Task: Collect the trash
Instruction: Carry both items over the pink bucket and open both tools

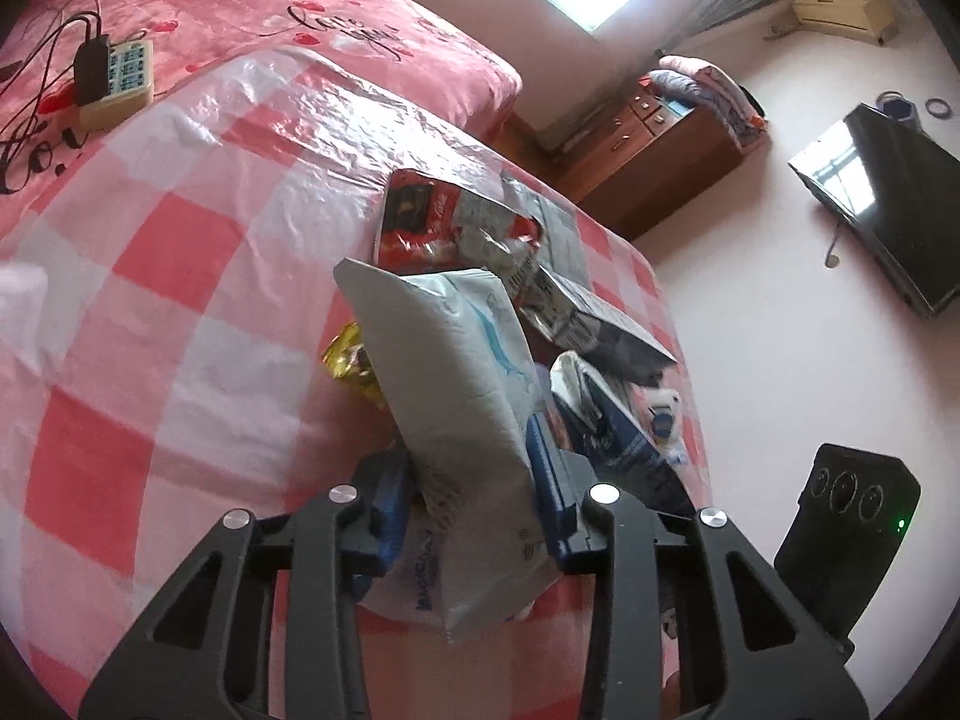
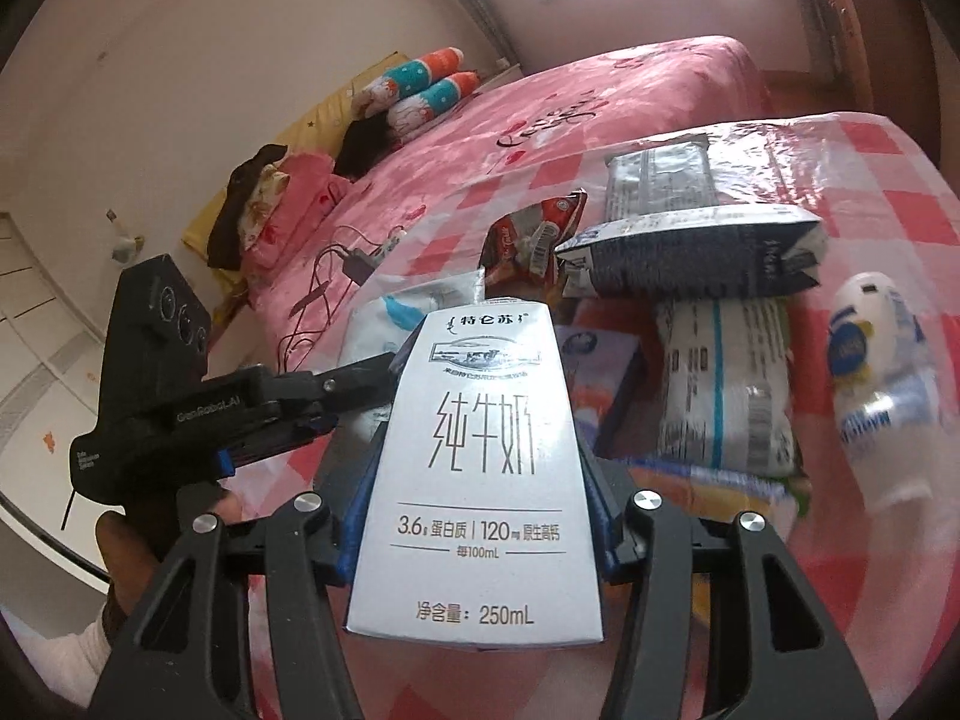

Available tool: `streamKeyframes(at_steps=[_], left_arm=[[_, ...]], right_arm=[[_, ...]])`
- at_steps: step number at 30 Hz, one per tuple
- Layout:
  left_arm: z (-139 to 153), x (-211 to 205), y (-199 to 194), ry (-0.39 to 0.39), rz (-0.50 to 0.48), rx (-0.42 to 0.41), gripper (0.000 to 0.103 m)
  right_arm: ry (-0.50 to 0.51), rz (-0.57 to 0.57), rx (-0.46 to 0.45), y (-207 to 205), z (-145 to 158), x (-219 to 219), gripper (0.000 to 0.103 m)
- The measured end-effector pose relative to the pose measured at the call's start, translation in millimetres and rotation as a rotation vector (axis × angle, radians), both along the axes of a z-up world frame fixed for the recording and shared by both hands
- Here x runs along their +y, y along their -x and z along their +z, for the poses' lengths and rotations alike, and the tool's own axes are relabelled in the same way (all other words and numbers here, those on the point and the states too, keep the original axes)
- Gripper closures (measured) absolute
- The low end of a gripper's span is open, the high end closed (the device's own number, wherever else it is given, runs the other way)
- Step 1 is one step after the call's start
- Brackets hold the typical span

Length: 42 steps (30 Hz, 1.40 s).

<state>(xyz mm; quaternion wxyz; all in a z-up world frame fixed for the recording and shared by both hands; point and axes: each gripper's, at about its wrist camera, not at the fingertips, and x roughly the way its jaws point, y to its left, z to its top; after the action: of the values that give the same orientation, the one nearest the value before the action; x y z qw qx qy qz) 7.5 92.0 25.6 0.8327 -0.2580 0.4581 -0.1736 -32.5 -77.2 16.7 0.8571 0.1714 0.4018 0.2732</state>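
Between the blue-padded fingers of the right gripper stands a white milk carton, clamped on both side faces, upright, printed face toward the camera, held above the checked surface. Left of it, the left gripper is closed on a pale grey pouch with a blue fish mark, the pouch rising tilted from between the fingers; in the right wrist view this gripper reaches in from the left, a hand beneath it. Behind both items the remaining trash lies grouped on the pink-and-white surface: a red snack wrapper, a dark blue carton on its side, a silver wrapper beyond it, a white packet with blue print, and a clear bottle with a blue label at the right, blurred. A gold foil scrap lies just left of the pouch. Beyond the surface is a bed with pink covers, carrying a power strip with black cables. A television hangs on the far wall.
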Motion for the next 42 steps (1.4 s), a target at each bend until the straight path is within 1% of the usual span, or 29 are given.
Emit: streamKeyframes(at_steps=[3,6,9,14,18,26,31,35,37,38,39,42], left_arm=[[1.1,2.9,14.6,0.013,-0.008,-0.012,0.067],[2.7,10.3,30.5,0.054,-0.008,-0.021,0.068],[4.9,19.0,43.0,0.076,-0.005,-0.029,0.068],[13.0,36.7,65.6,0.103,0.0,-0.057,0.069],[18.2,53.8,82.0,0.152,0.003,-0.069,0.069],[21.0,90.8,110.5,0.147,0.061,-0.086,0.069],[20.5,127.7,131.1,0.131,0.134,-0.09,0.069],[17.6,165.2,150.6,0.101,0.212,-0.09,0.069],[14.4,191.2,165.3,0.079,0.27,-0.085,0.069],[13.5,197.6,169.4,0.072,0.286,-0.084,0.069],[11.2,212.9,178.6,0.051,0.324,-0.082,0.069],[4.6,241.9,195.5,0.009,0.397,-0.069,0.069]], right_arm=[[0.017,-0.008,-0.028,12.4,7.6,3.4,0.048],[0.017,-0.017,-0.042,23.3,13.8,5.0,0.048],[0.03,-0.022,-0.052,31.9,17.4,11.0,0.048],[0.043,-0.014,-0.049,43.7,18.3,23.8,0.048],[0.037,-0.008,-0.036,50.8,16.8,34.9,0.048],[0.025,0.048,-0.036,61.9,22.9,68.2,0.048],[0.027,0.133,-0.032,66.9,26.9,109.4,0.048],[0.031,0.228,-0.033,68.5,31.2,156.1,0.048],[0.037,0.294,-0.035,69.3,33.0,187.6,0.048],[0.045,0.326,-0.038,70.1,33.7,204.2,0.048],[0.048,0.35,-0.04,70.6,34.1,215.5,0.048],[0.064,0.436,-0.047,73.8,33.6,260.6,0.048]])
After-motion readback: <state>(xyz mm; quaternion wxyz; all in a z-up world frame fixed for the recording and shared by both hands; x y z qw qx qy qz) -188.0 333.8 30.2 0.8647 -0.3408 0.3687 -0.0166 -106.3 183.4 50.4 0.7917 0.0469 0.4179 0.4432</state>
